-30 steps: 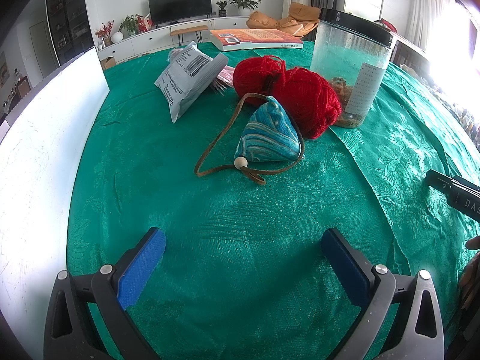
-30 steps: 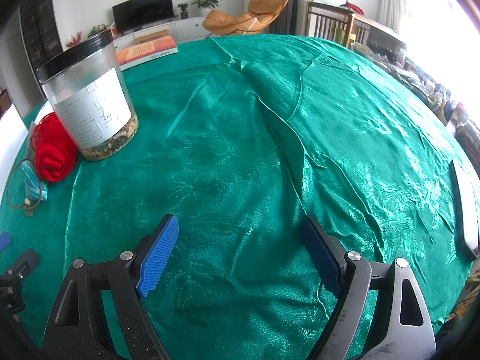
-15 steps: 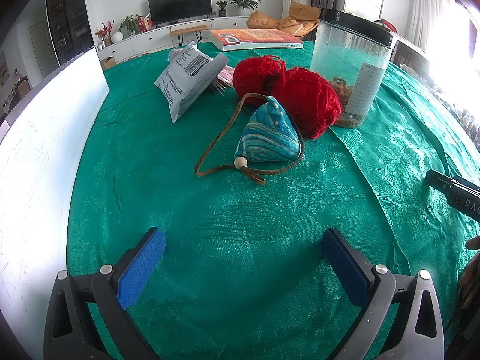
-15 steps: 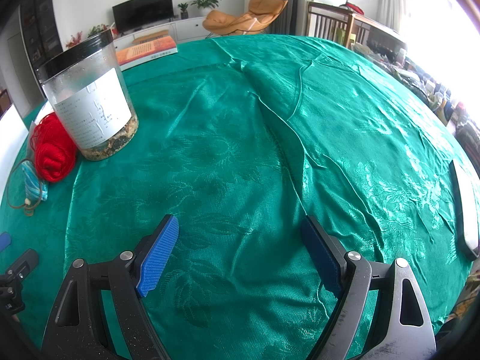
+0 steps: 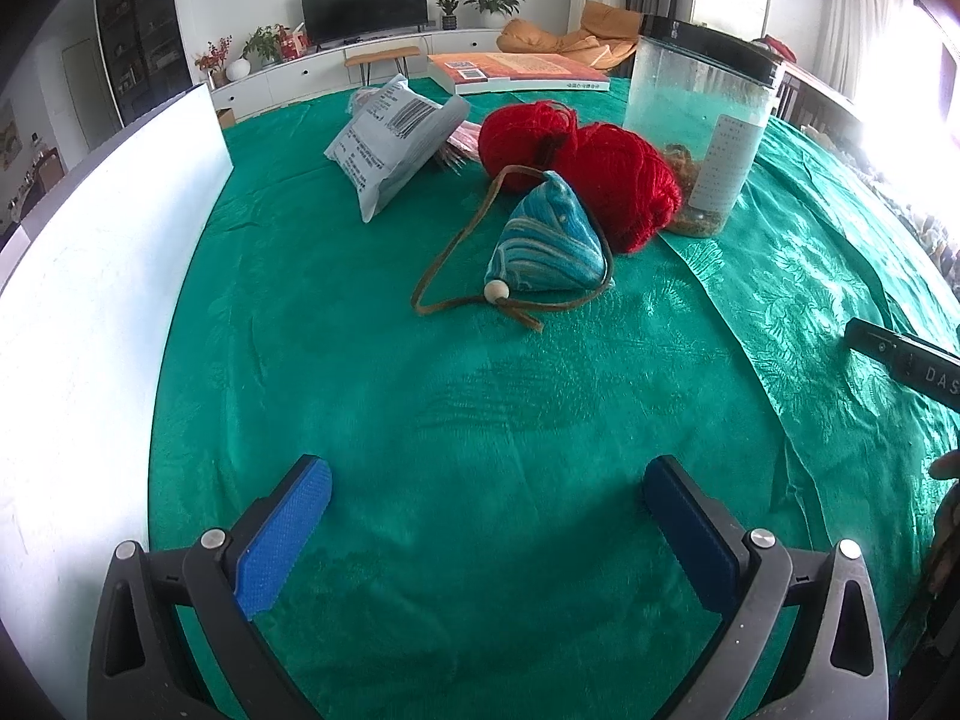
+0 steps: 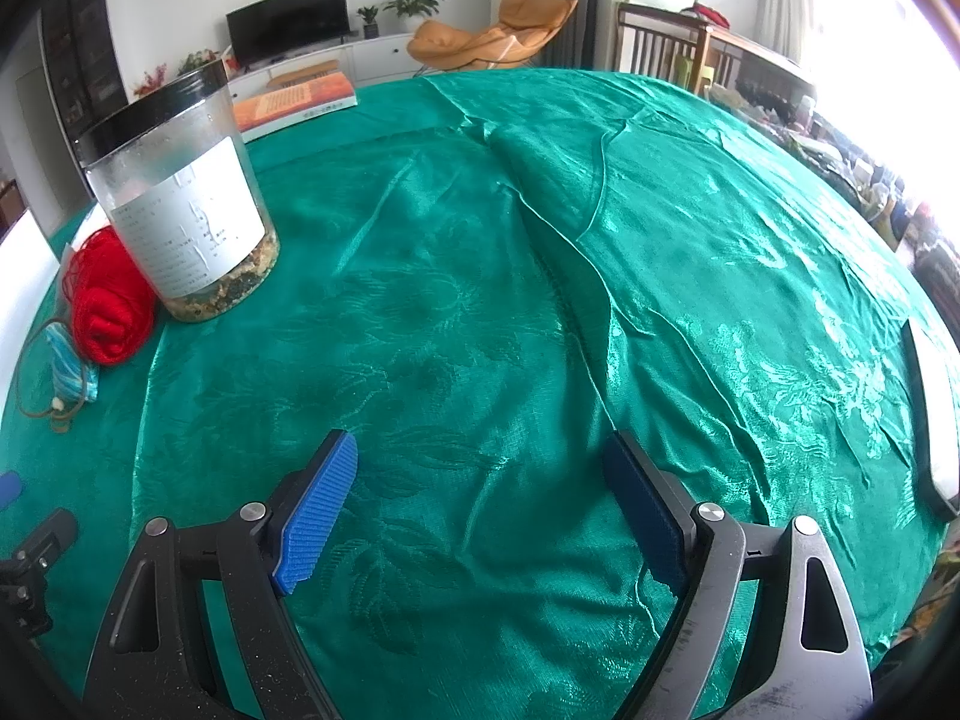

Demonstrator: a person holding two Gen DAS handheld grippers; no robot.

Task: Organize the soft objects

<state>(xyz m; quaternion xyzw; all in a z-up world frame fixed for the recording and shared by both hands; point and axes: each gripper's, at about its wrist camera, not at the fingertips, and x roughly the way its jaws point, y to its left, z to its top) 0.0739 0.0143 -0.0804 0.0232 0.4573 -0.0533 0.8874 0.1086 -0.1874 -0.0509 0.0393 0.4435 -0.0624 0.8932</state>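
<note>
two soft things sit ahead of our left gripper (image 5: 486, 498), whose jaws are apart and empty: the blue pouch (image 5: 549, 243), light and squashy, best pinched mid-body, touching the red yarn (image 5: 606, 180). our right gripper (image 6: 480, 480), jaws apart too, faces bare cloth. the jar (image 5: 699, 126) crowds the yarn; the pouch cord (image 5: 456, 252) may snag.

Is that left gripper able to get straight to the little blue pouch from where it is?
Probably yes. The left gripper is open, and only bare green cloth lies between it and the blue pouch. The red yarn sits behind the pouch, not in the way.
</note>
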